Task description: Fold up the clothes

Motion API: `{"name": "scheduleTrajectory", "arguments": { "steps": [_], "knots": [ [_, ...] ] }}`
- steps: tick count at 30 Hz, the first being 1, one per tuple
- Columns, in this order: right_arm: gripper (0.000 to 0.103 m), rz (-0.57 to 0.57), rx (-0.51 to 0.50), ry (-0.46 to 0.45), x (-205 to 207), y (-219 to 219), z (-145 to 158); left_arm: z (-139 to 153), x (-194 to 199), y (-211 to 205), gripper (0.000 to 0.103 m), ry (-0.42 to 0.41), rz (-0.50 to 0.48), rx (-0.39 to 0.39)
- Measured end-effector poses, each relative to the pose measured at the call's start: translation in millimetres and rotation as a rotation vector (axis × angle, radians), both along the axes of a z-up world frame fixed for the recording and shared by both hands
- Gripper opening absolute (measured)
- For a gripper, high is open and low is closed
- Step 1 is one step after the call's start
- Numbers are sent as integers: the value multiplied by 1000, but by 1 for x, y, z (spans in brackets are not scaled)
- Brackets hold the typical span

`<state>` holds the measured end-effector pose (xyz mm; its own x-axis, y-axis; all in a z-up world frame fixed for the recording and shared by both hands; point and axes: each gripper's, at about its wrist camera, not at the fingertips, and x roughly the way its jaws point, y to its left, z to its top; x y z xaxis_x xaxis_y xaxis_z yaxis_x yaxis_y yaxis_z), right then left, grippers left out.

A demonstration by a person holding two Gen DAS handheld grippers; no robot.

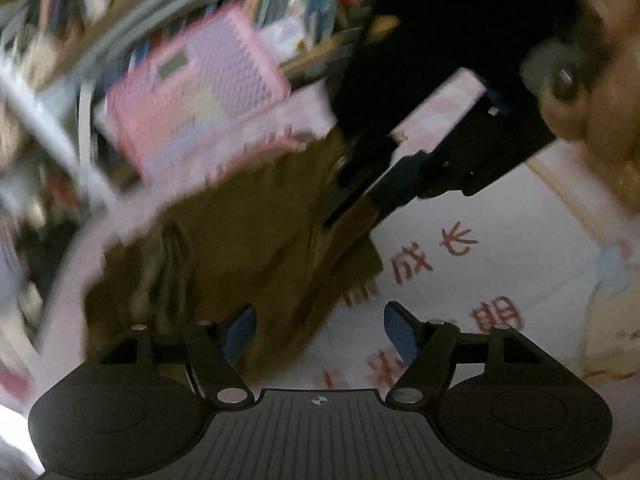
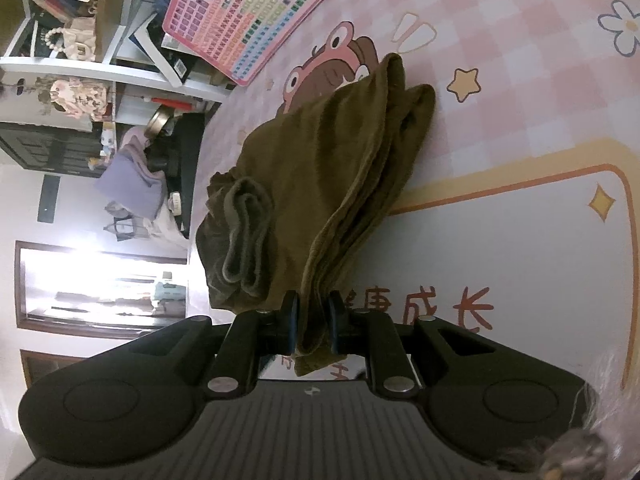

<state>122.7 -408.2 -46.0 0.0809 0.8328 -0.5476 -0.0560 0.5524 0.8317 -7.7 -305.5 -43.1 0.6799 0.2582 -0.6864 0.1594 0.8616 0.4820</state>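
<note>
An olive-green garment [image 2: 320, 168] lies bunched and partly folded on a pink checked cartoon mat [image 2: 520, 80]. My right gripper [image 2: 313, 320] is shut on the near edge of that garment, with cloth pinched between its blue pads. In the blurred left wrist view the same garment [image 1: 248, 248] spreads across the mat [image 1: 500, 248]. My left gripper [image 1: 320, 326] is open above the garment's near corner, nothing between its fingers. The right gripper's black body [image 1: 432, 160] shows beyond it, its fingers at the garment's far edge.
A pink keyboard toy [image 2: 256, 12] lies on the mat's far corner, also blurred in the left wrist view as a pink toy [image 1: 200, 92]. White shelves [image 2: 80, 64] packed with books and clutter stand beyond the mat. A purple cloth heap [image 2: 136, 176] lies off the mat's edge.
</note>
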Motion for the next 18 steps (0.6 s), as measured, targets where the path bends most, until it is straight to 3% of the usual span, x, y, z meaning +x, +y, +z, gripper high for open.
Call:
{"name": "scheduleTrajectory", "arguments": {
  "steps": [2, 4, 5, 6, 8, 9, 10, 18],
  "knots": [
    [14, 0, -3, 1, 0, 0, 0, -7, 5, -11, 69, -10, -69, 88],
    [14, 0, -8, 2, 1, 0, 0, -14, 9, -19, 45, -12, -125, 156],
    [14, 2, -16, -1, 1, 0, 0, -17, 12, -22, 23, -8, -142, 176],
    [15, 3, -23, -3, 2, 0, 0, -17, 15, -23, 17, -5, -150, 176],
    [30, -14, -58, -8, 4, -3, 1, -10, 15, -20, 14, -35, -138, 135],
    [59, -30, -83, -12, 6, -5, 0, -5, 15, -18, 13, -51, -129, 117],
    [70, -49, -103, -15, 8, -7, -1, 0, 15, -16, 13, -66, -119, 99],
    [67, -159, -29, 108, 50, -2, -30, 22, 7, -3, 13, -79, -76, -32]
  ]
}}
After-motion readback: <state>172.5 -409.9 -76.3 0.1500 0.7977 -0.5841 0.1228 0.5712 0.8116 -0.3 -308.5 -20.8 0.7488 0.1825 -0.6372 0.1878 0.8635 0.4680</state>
